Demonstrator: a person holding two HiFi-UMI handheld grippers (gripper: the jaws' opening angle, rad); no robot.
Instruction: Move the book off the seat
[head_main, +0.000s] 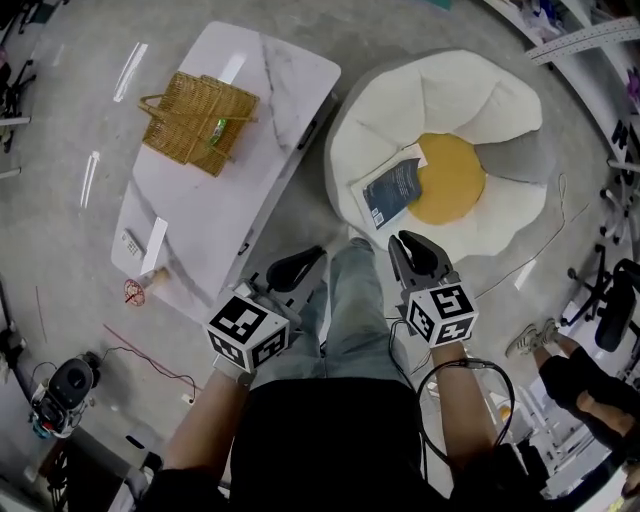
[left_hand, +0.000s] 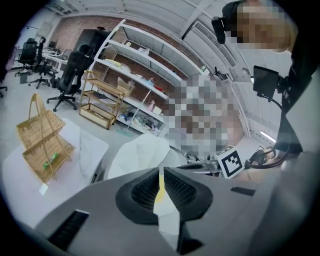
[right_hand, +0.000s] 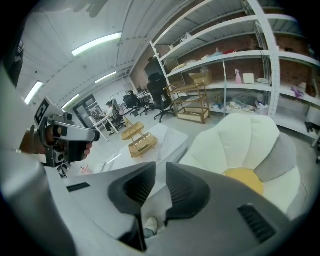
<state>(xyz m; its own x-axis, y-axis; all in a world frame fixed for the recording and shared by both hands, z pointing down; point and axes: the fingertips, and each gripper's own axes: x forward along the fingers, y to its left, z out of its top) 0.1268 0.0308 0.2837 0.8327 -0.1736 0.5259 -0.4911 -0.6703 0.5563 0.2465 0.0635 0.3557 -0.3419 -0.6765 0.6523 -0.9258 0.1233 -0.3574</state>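
Left gripper (head_main: 300, 263) jaws clenched tight, nothing in them. Right gripper (head_main: 408, 246) jaws a slit apart and empty, hovering at the near edge of the white petal-shaped seat (head_main: 480, 100). The book (head_main: 393, 193) lies on the seat's near left part, one corner touching its yellow centre (head_main: 455, 180). Far left, a wicker basket (head_main: 195, 122) stands on the marble table (head_main: 270, 80).
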